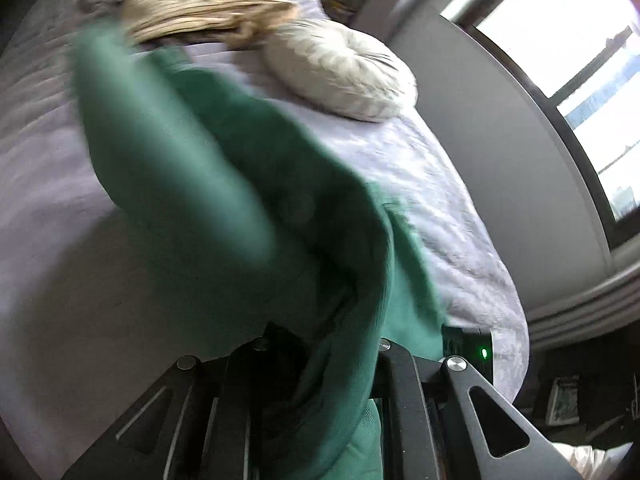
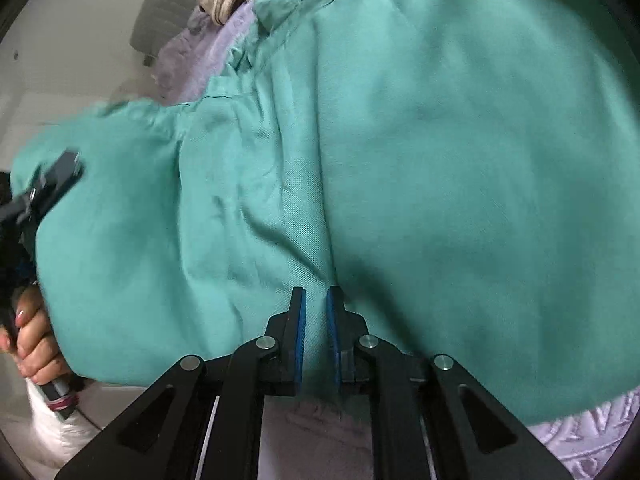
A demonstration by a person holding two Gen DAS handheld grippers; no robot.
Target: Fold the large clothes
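A large green garment (image 1: 224, 184) hangs off my left gripper (image 1: 330, 338) above the bed. Its cloth runs down between the black fingers and hides the tips. In the right wrist view the same green garment (image 2: 440, 140) fills the picture. My right gripper (image 2: 316, 312) is shut, with a fold of the garment pinched between its blue pads (image 2: 301, 320). The left gripper (image 2: 52, 184) shows blurred at the left edge there, held by a hand (image 2: 32, 332), with the garment's other end bunched around it.
The bed has a lavender quilted cover (image 1: 440, 184). A round white cushion (image 1: 344, 76) and a striped beige cloth (image 1: 200, 4) lie at its far end. A window (image 1: 580, 80) is on the right wall. Small items lie on the dark floor (image 1: 564, 400).
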